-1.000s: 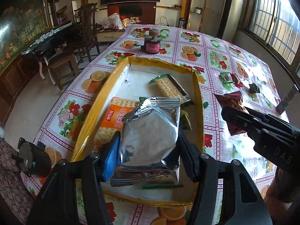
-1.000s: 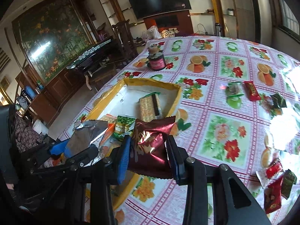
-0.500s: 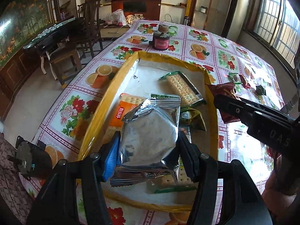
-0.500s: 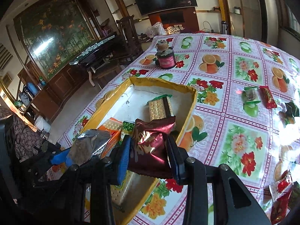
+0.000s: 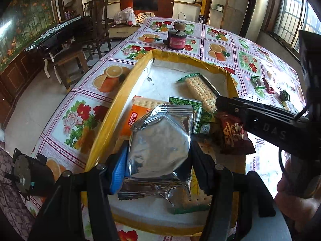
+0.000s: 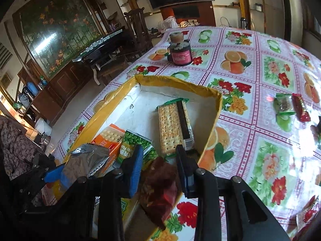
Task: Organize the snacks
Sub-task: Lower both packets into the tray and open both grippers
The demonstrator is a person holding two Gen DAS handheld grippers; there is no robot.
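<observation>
A yellow-rimmed box (image 5: 128,84) with a white inside lies on the flowered table and holds cracker packs (image 5: 200,92), an orange pack (image 5: 132,120) and a green pack (image 5: 200,118). My left gripper (image 5: 158,156) is shut on a silver foil snack bag (image 5: 158,146) above the box's near end. My right gripper (image 6: 159,166) stands open over the box; the dark red snack packet (image 6: 160,190) sits loose between its fingers, dropping below them. The packet also shows in the left wrist view (image 5: 234,136), over the box's right side. The box shows in the right wrist view (image 6: 212,128) too.
A dark jar with a pink label (image 5: 176,40) stands beyond the box. Several small wrapped snacks (image 6: 291,108) lie on the table to the right. More red packets (image 6: 309,214) lie near the right front edge. Chairs and a dark table (image 5: 66,40) stand left.
My right gripper moved left over the box and opened; the red packet slipped down out of its grip. My left gripper kept holding the silver bag, edging further over the box.
</observation>
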